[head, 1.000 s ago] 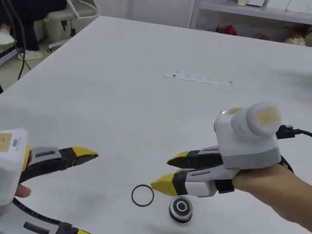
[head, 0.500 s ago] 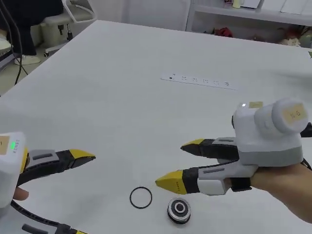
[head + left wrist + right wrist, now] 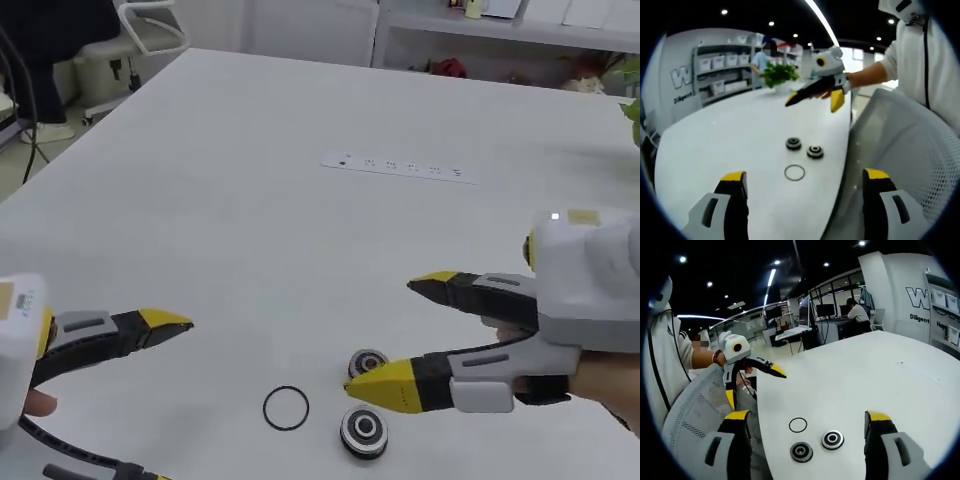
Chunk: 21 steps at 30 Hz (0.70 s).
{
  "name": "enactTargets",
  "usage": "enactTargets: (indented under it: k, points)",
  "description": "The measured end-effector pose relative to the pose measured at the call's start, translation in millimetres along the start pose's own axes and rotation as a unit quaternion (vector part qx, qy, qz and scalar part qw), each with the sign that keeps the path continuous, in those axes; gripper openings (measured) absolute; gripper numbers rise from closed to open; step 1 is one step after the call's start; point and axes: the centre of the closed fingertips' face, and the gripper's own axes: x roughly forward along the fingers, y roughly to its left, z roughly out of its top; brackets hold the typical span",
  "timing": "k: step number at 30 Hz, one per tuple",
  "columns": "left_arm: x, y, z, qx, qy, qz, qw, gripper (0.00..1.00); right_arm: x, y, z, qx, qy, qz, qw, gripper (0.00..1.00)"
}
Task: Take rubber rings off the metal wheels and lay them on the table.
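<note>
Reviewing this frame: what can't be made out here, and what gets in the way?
Head view: the far wheel is partly covered by the lower jaw of the right claw.
All views: whether the far wheel or the near wheel wears a rubber ring is too small to tell; one loose ring lies beside them.
Head view: the lower jaw of the left claw is cut off by the bottom edge.
Head view: the markings on the power strip are too small to read.

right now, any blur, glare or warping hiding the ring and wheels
Head view: even light, rubber ring and nearer wheel crisp. Left gripper view: fisheye bows the table edge, ceiling strip glares. Right gripper view: same bowing, dark ceiling, nothing hidden.
</note>
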Motion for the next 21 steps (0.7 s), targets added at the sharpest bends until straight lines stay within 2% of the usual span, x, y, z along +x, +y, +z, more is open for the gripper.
enactTargets:
  k: [4,8,13,16,18,21]
  points:
    - [0.4,0.4,2.3,0.0,-0.001,-0.001,1.0,0.98,-6.0,-2.8,-4.4,-0.006,-0.002,-0.008,0.9999,0.93]
    - [0.4,0.1,4.8,0.0,-0.002,-0.003,1.0,0.99,-14.0,-5.4,-19.0,-0.014,0.011,-0.017,0.9997,0.94]
    - [-0.4,0.9,9.9,0.002,-0.003,-0.004,1.0,1.0,-22.9,-3.4,-28.3,0.003,0.004,-0.02,0.9998,0.96]
    - [-1.1,2.3,14.4,0.004,-0.004,-0.005,1.0,1.0,-26.6,-5.0,-37.0,0.005,0.009,-0.03,0.9995,0.96]
    - [-1.5,2.8,18.1,0.006,-0.002,-0.006,1.0,1.0,-28.4,-5.8,-42.1,0.011,0.013,-0.034,0.9993,0.96]
    - [-1.7,0.7,31.6,0.018,-0.009,-0.008,0.9998,1.0,-30.4,-6.1,-47.5,0.012,0.017,-0.038,0.9991,0.95]
